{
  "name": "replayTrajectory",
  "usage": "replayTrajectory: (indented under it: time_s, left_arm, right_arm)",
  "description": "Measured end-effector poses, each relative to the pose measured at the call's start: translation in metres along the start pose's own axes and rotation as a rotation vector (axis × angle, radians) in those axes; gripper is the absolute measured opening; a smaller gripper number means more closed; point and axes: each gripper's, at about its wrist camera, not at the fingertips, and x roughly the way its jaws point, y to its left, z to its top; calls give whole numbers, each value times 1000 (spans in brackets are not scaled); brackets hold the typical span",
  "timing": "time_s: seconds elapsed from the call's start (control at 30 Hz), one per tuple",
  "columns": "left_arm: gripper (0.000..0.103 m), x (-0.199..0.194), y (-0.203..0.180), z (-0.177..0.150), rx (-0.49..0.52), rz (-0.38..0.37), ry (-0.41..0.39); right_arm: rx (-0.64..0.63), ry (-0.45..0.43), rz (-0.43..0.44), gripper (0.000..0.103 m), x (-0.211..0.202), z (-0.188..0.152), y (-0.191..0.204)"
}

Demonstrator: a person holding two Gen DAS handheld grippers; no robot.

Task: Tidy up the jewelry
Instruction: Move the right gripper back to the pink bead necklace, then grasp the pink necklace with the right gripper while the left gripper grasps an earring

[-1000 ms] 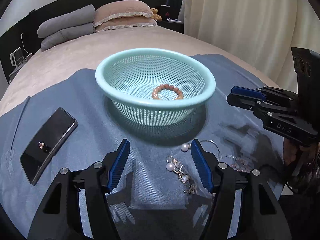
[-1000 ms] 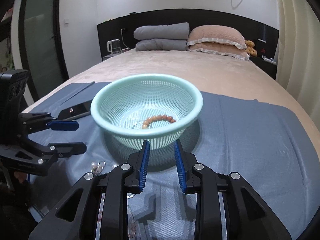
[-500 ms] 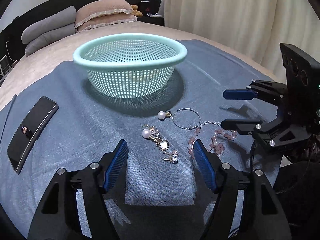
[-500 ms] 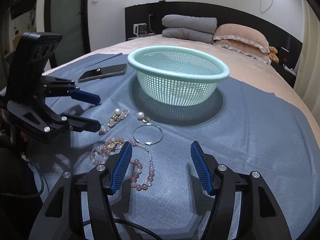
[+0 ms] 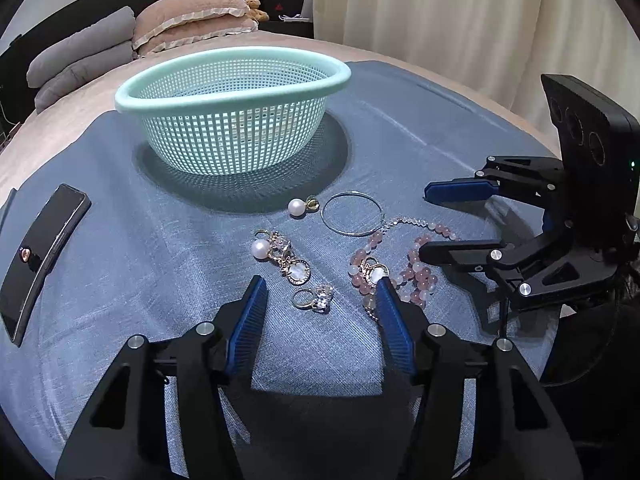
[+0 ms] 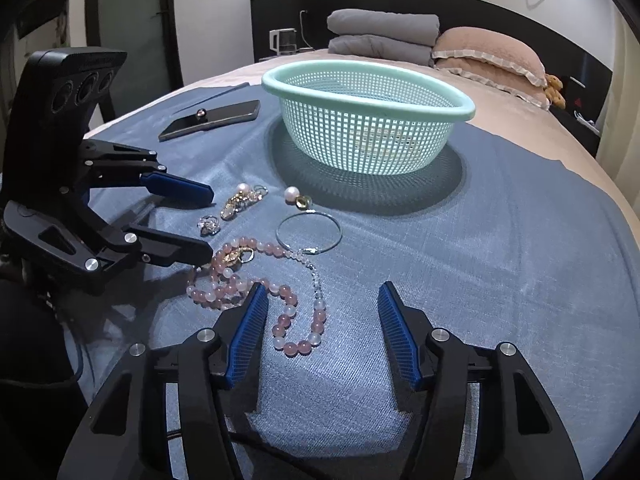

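A mint mesh basket (image 5: 236, 76) (image 6: 456, 108) stands on the blue cloth. In front of it lie a pearl earring (image 5: 297, 207) (image 6: 292, 194), a thin silver bangle (image 5: 352, 219) (image 6: 309, 231), a pink bead necklace (image 5: 416, 268) (image 6: 280, 304), gold pearl charms (image 5: 280, 256) (image 6: 240, 200) and a small ring (image 5: 312, 299) (image 6: 209, 224). My left gripper (image 5: 320, 300) (image 6: 210, 222) is open, low over the ring. My right gripper (image 6: 322, 308) (image 5: 424, 224) is open beside the necklace. Both are empty.
A black phone (image 5: 40, 256) (image 6: 212, 118) with a small bead on it lies on the cloth at the left. The blue cloth (image 6: 480, 260) covers a beige bed with pillows (image 6: 488, 56) at the head. Curtains (image 5: 460, 20) hang on the right.
Both grippers have dropped lower and pulled back toward the loose jewelry; the basket's inside is no longer visible. The right gripper's jaws opened wider over the second.
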Motion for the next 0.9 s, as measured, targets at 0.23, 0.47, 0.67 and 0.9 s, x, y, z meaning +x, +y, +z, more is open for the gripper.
replayTrajectory:
  time_s: [0.23, 0.47, 0.67, 0.9]
  left_arm:
    - [18, -1, 10, -5, -50, 49, 14]
    - [13, -8, 9, -10, -61, 63, 17]
    - [9, -15, 8, -13, -67, 62, 35]
    - [9, -25, 15, -12, -89, 75, 34]
  right_arm:
    - [-4, -2, -2, 17, 0, -2, 2]
    - [4, -19, -15, 11, -5, -2, 3]
    - [4, -36, -18, 1, -14, 2, 3]
    - [13, -67, -10, 1, -31, 10, 0]
